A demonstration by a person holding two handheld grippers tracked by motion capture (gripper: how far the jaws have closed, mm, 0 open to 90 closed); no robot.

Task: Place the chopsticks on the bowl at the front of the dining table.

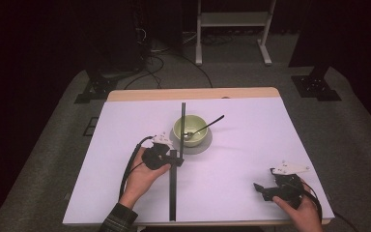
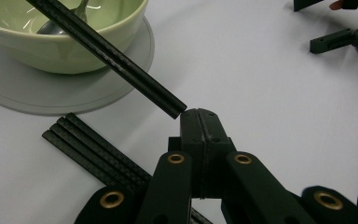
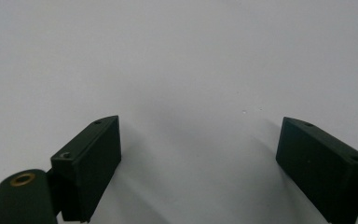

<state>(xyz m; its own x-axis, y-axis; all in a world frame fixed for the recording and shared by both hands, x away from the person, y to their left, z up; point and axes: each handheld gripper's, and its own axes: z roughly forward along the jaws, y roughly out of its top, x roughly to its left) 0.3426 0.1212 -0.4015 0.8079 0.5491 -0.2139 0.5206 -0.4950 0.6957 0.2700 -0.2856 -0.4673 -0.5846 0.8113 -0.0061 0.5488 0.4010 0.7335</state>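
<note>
I see my left hand-held gripper [image 1: 175, 158] with its jaws pressed fully together, and whether they pinch anything I cannot tell; a long, thin black rod with a woven carbon-fibre look [image 1: 183, 121] stands just at its tips. In the high view that rod's long axis runs straight away from me, from the left hand-held gripper up past the left rim of the round, glossy pale green bowl [image 1: 197, 136]. More matching black rods [image 1: 173, 193] lie flat in a bundle on the smooth white table [image 1: 241, 154], pointing back toward its near edge. The bowl sits on a flat grey round mat [image 1: 207, 145] and holds a shiny metal spoon [image 1: 204, 127], handle angled up to the right. My right hand-held gripper [image 1: 263, 189] rests near the table's right corner, jaws wide apart with nothing between them.
</note>
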